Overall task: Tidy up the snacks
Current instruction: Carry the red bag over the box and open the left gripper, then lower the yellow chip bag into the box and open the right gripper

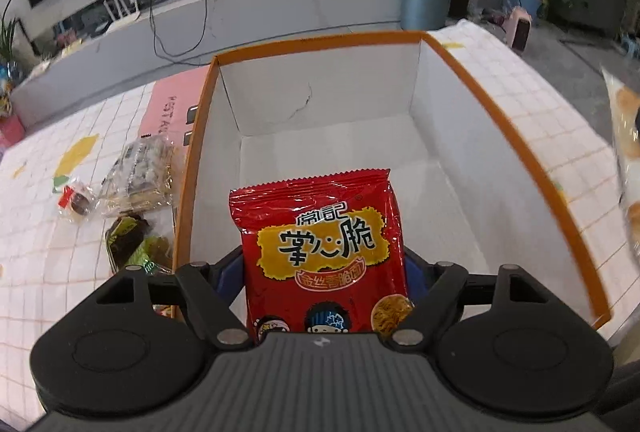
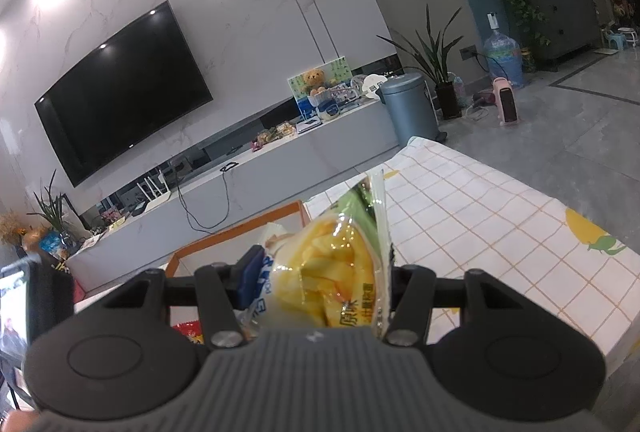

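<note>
A: We start at the left gripper (image 1: pixel 324 272). What is its state?

B: We have it clamped on the red packet (image 1: pixel 320 252), one jaw on each side. The packet stands upright, and behind it we look into the box (image 1: pixel 520 152), which has white walls and an orange rim.

A: And the right gripper (image 2: pixel 316 272)?

B: We have it closed on the yellow bag (image 2: pixel 324 264), held above the table, with the bag's sealed top edge pointing up.

A: What do we see around the box?

B: In the left view, three more snacks lie on the checked cloth (image 1: pixel 60 252) just left of the box: a clear pack (image 1: pixel 136 172), a small wrapped sweet (image 1: pixel 76 200) and a green pack (image 1: pixel 132 240). A pink sheet (image 1: pixel 172 104) lies against the box's left wall. In the right view, the box corner (image 2: pixel 240 232) shows beyond the bag.
</note>
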